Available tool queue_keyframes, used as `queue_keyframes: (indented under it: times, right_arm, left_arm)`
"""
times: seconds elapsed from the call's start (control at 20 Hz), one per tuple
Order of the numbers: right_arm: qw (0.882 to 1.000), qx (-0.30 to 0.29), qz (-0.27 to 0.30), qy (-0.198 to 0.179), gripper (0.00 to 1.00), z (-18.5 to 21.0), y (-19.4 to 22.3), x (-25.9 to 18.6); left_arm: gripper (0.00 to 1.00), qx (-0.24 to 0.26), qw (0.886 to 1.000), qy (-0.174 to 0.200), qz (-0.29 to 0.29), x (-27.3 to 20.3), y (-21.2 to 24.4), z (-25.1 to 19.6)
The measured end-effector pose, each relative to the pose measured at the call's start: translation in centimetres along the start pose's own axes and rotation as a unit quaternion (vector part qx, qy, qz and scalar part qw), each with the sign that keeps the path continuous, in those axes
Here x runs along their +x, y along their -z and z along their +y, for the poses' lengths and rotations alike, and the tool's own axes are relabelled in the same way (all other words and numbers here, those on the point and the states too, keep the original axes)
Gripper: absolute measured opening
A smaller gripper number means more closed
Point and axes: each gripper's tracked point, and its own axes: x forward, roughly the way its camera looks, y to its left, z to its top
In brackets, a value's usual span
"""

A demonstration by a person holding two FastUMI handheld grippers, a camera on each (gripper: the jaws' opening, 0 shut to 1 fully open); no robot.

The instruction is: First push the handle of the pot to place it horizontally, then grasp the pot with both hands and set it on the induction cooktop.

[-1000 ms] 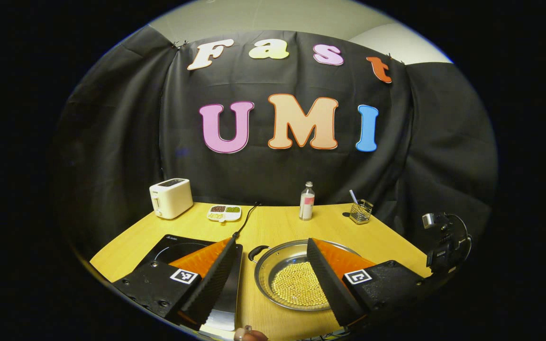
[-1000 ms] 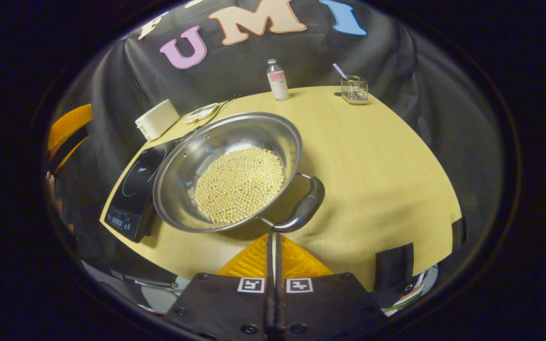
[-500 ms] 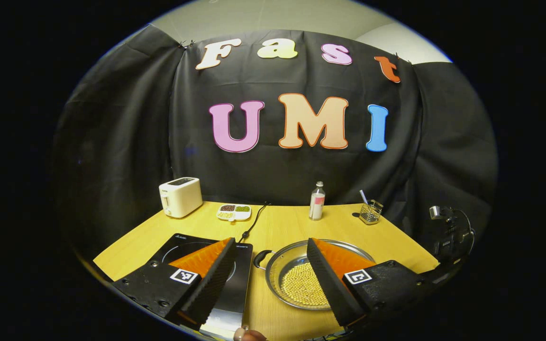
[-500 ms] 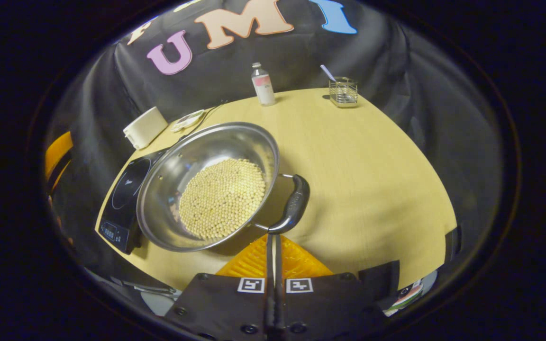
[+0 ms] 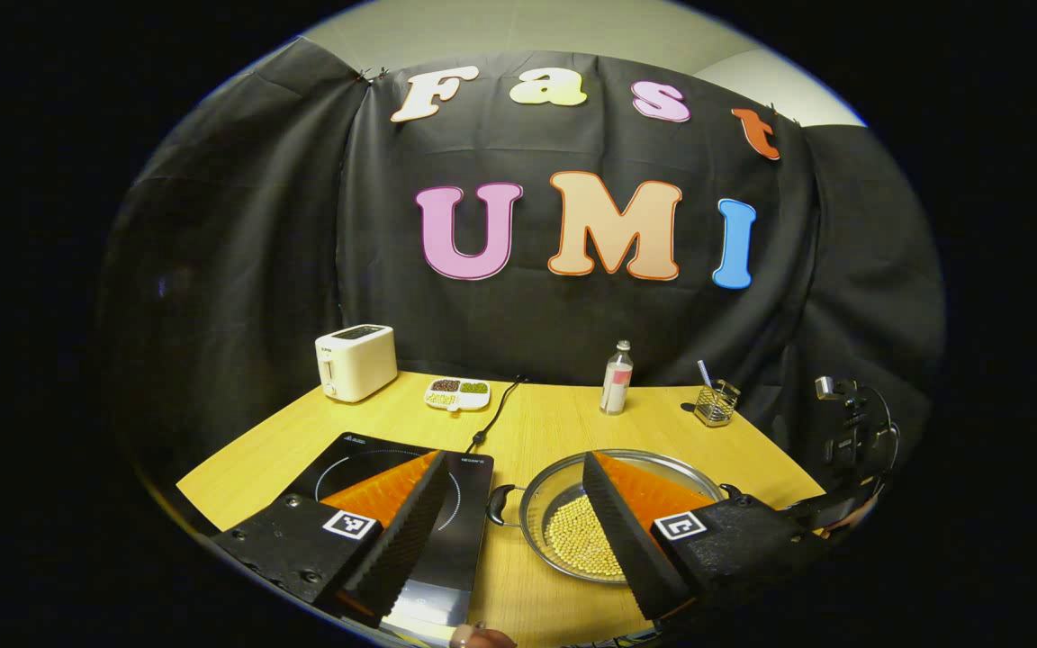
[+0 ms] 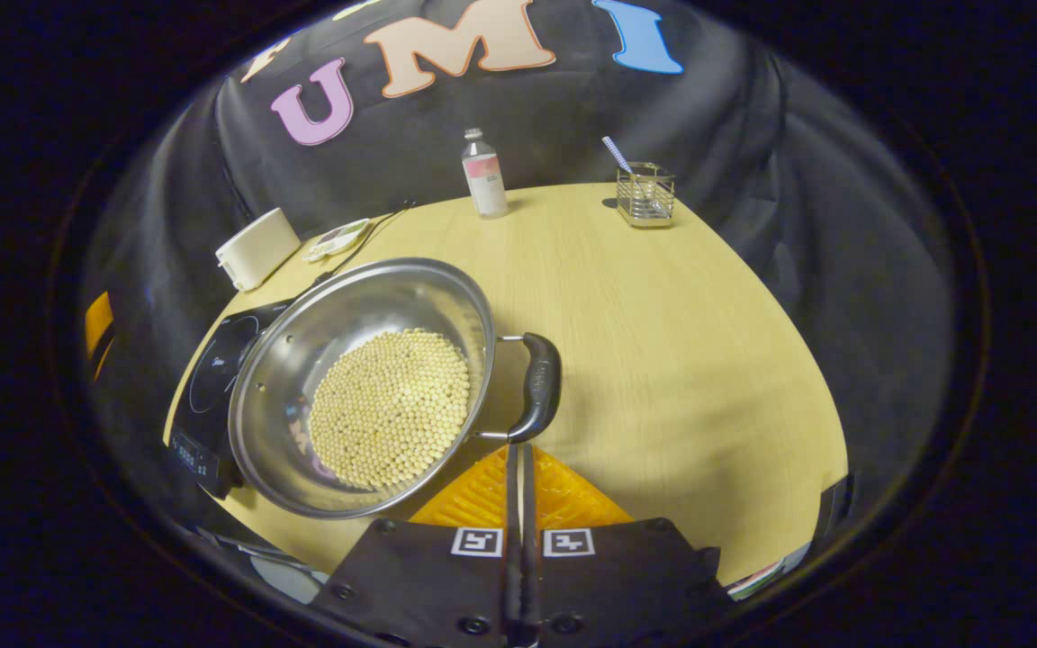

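A steel pot (image 6: 302,360) with small pale beans in its bottom sits on the wooden table, right of the black induction cooktop (image 6: 212,369). My right gripper (image 6: 518,447) is shut with nothing between its fingers, and its tips touch the near end of the pot's black side handle (image 6: 538,385). In the left gripper view the pot (image 5: 547,490) lies just beyond my open left gripper (image 5: 511,463). Its other black handle (image 5: 499,504) points toward the cooktop (image 5: 365,454), which lies behind the left finger.
Along the table's back edge stand a white toaster (image 5: 355,362), a sectioned dish (image 5: 457,393), a small bottle (image 5: 616,378) and a wire holder (image 5: 716,403). The cooktop's cord (image 5: 496,414) runs back toward the wall. A dark rig (image 5: 847,432) stands off the table's right edge.
The right gripper has pushed the handle, so the pot turned and the handle swung round. The left gripper has drawn back, and the pot looks smaller in its view.
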Motion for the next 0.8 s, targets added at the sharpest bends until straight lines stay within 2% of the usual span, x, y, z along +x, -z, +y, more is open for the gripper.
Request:
queue_keyframes:
  times: [0.45, 0.8]
  right_arm:
    - [1.000, 0.000, -0.009, 0.005, 0.03, -0.8, -1.1, 0.8]
    - [0.999, 0.010, -0.038, 0.002, 0.00, -0.8, -2.1, -0.5]
  left_arm:
    - [0.97, -0.002, 1.000, -0.002, 0.001, 0.5, 0.1, -0.4]
    - [0.96, 0.000, 1.000, 0.003, -0.001, 0.5, 0.0, -1.1]
